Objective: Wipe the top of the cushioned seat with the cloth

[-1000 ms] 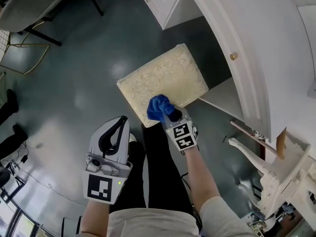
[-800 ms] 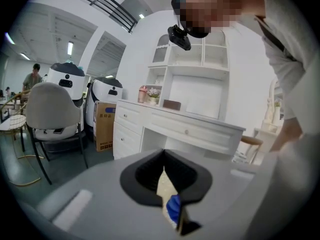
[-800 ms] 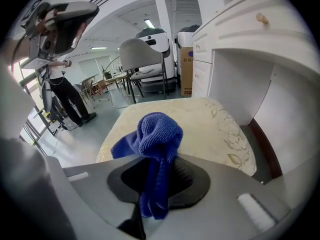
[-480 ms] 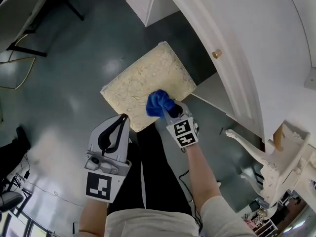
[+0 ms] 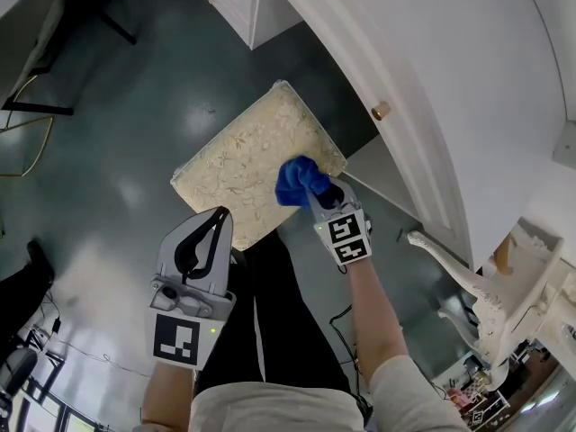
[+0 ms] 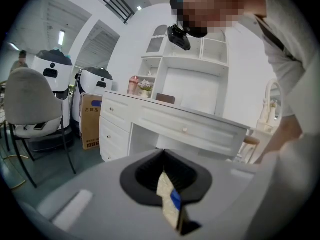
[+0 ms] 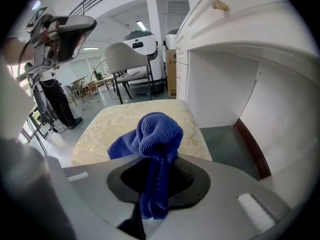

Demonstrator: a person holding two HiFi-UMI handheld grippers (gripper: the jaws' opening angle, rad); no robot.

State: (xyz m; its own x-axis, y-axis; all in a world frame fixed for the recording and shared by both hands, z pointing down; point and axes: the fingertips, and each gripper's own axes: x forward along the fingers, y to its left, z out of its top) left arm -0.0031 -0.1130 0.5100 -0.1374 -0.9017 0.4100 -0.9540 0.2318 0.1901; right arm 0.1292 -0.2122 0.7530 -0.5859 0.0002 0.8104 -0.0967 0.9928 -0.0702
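Observation:
The cushioned seat [image 5: 243,156], cream with a pale leaf pattern, stands on the dark floor in front of me. My right gripper [image 5: 317,193] is shut on a bunched blue cloth [image 5: 297,180], which rests over the seat's near right part. In the right gripper view the blue cloth [image 7: 156,133] bulges up out of the jaws, with the seat [image 7: 107,131] behind it. My left gripper [image 5: 217,221] hangs shut and holds nothing, just short of the seat's near edge. Between its jaws, the left gripper view shows only a sliver of the seat [image 6: 164,194].
A white desk [image 5: 441,70] with a brass knob [image 5: 380,112] runs along the right, with an open kneehole beside the seat. A white carved chair leg [image 5: 454,273] lies at the lower right. A grey chair [image 6: 30,104] and a cardboard box [image 6: 91,121] stand off to the left.
My right gripper has carried the blue cloth from the seat's near edge farther onto its top, toward the right side. The left gripper has stayed where it was.

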